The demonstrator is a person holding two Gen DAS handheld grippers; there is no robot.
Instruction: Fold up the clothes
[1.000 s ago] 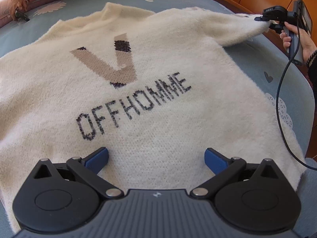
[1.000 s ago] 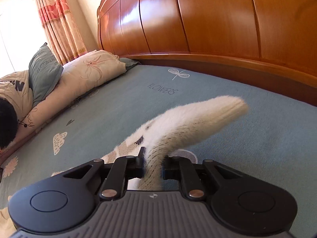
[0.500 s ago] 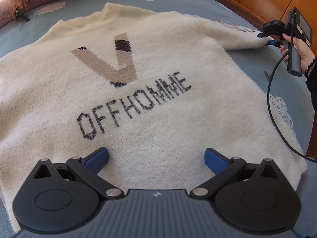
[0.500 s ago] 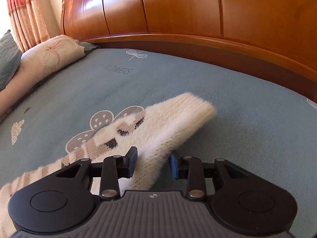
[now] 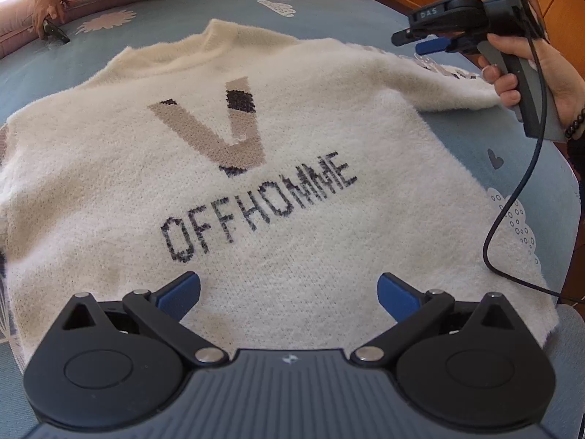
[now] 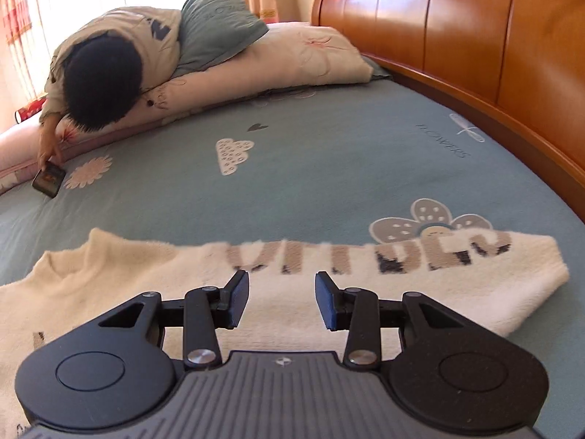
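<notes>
A cream knitted sweater [image 5: 278, 168] with a tan V and dark lettering lies spread front-up on the blue bedsheet [image 5: 329, 11]. My left gripper [image 5: 289, 291] hovers wide open over its lower hem, nothing between the blue pads. The right sleeve [image 6: 420, 267], with tan and dark letters, lies flat and stretched out on the sheet. My right gripper [image 6: 282, 300] hangs just above the sleeve near the shoulder; its jaws are opening and hold nothing. In the left wrist view the right gripper [image 5: 420, 42] shows at the upper right, held by a hand.
A person [image 6: 98, 69] leans on the pillows [image 6: 292, 58] at the far side, one hand on a phone [image 6: 48, 178]. A wooden headboard [image 6: 475, 36] borders the bed on the right. A black cable [image 5: 512, 201] hangs from the right gripper.
My right gripper let go of the sleeve, which now lies flat, and swung back toward the shoulder while rolling. My left gripper stayed put and open.
</notes>
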